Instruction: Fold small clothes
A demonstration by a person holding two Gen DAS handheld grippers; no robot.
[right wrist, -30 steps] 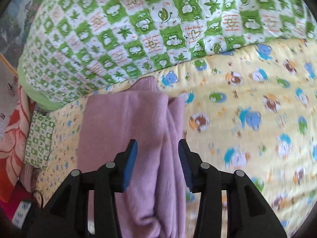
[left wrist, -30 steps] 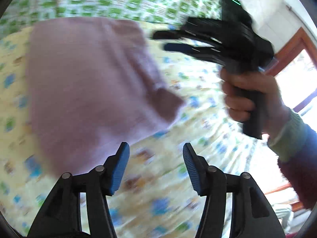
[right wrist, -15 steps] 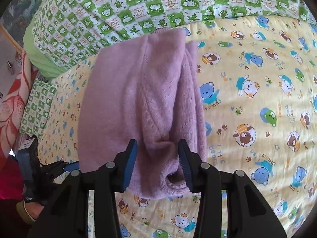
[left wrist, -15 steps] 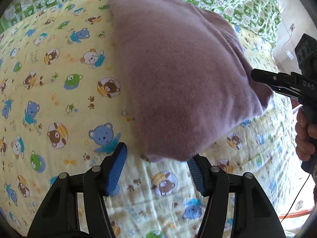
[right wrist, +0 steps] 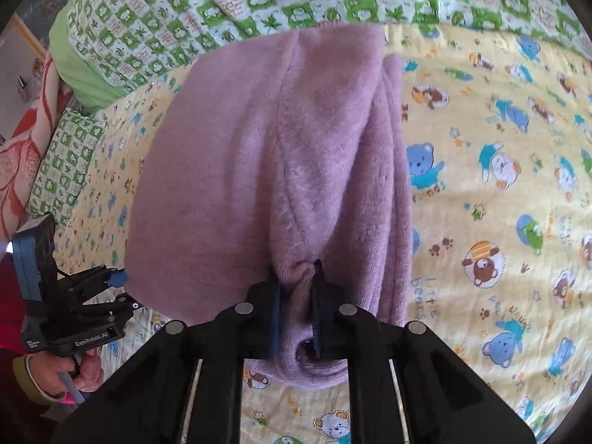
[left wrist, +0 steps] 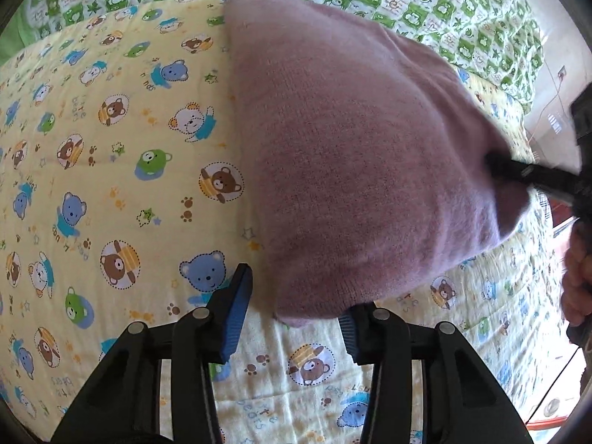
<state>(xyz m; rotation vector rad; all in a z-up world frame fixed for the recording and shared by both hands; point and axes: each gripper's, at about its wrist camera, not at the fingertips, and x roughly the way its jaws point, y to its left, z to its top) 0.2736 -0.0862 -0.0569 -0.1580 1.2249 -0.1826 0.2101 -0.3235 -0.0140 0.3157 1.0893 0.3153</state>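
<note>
Softly fuzzy mauve knit garment (right wrist: 236, 170), right gripper (right wrist: 296, 277) pinching its bunched fold, left gripper (left wrist: 296, 296) agape, empty.

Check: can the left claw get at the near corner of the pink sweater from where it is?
Probably yes: the left claw is open, the pink sweater corner lies between its fingers, nothing blocking.
</note>
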